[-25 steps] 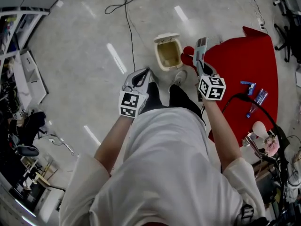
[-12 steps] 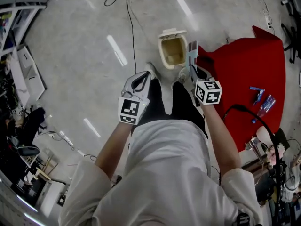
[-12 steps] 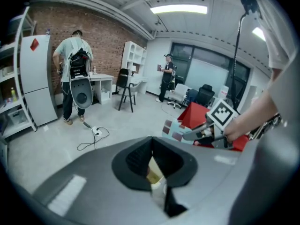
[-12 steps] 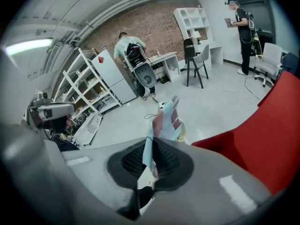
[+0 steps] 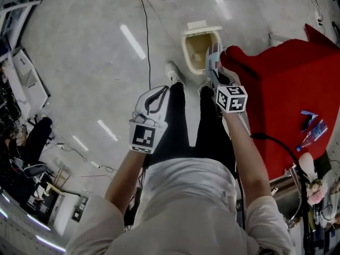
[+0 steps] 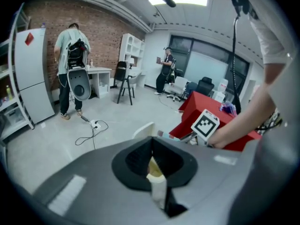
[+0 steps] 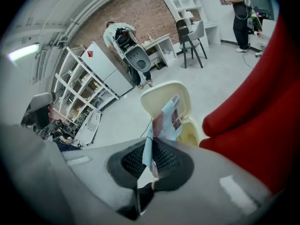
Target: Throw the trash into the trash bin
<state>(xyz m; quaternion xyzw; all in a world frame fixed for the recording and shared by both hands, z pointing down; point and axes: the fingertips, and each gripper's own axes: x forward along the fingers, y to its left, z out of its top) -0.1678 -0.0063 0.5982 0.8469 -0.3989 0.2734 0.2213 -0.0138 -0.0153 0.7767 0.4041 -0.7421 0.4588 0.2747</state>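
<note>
The right gripper is clamped on a flat wrapper, and the open trash bin sits just ahead of and below its tips. It should bring the wrapper squarely over the bin's mouth before letting go. The left gripper seems pinched on a yellowish scrap.

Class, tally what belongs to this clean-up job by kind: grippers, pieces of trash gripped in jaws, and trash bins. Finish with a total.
Grippers: 2, the left gripper and the right gripper
Pieces of trash held: 2, the pale yellow scrap and the printed wrapper
Bins: 1, the open trash bin
Total: 5
</note>
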